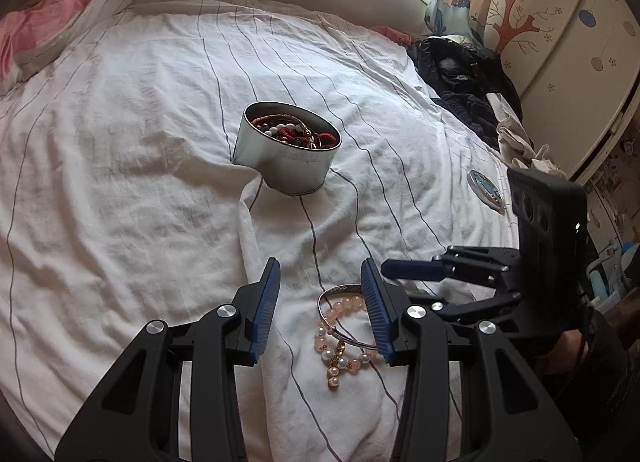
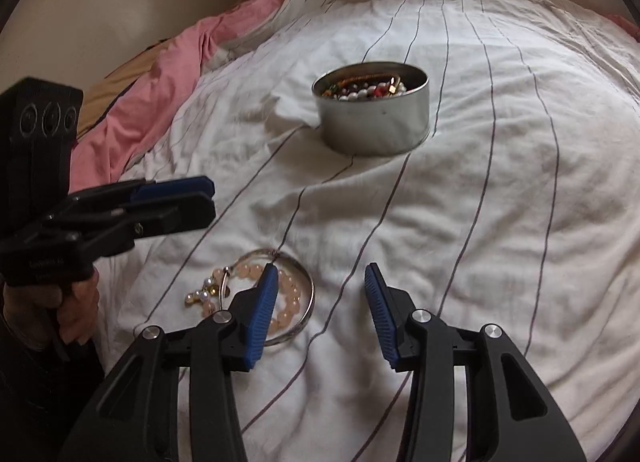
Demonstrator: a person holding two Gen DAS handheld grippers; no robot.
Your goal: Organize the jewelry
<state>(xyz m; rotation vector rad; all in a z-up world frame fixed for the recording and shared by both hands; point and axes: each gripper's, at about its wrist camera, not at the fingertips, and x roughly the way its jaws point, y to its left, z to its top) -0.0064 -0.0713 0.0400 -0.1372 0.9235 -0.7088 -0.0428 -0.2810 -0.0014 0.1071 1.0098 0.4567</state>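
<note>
The left gripper (image 1: pixel 320 302) stands partly open with nothing between its blue pads, poised over the silver bangle (image 1: pixel 340 294). The right gripper (image 2: pixel 322 312) is parted too and empty — just right of that bangle. Inside the bangle lies a pink bead bracelet (image 1: pixel 344 310), with a pearl-and-gold piece (image 1: pixel 338 362) touching it. Well beyond the bangle, a round tin (image 1: pixel 286 152) sits on the striped sheet (image 1: pixel 120 142), holding mixed beads and bracelets. Both tools tilt downward — a hand (image 2: pixel 76 306) grips the left handle.

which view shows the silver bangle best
The right wrist view: there the silver bangle shows most of its ring on the sheet, with only one finger over its near side. In the left wrist view a finger hides the bangle's right side.
</note>
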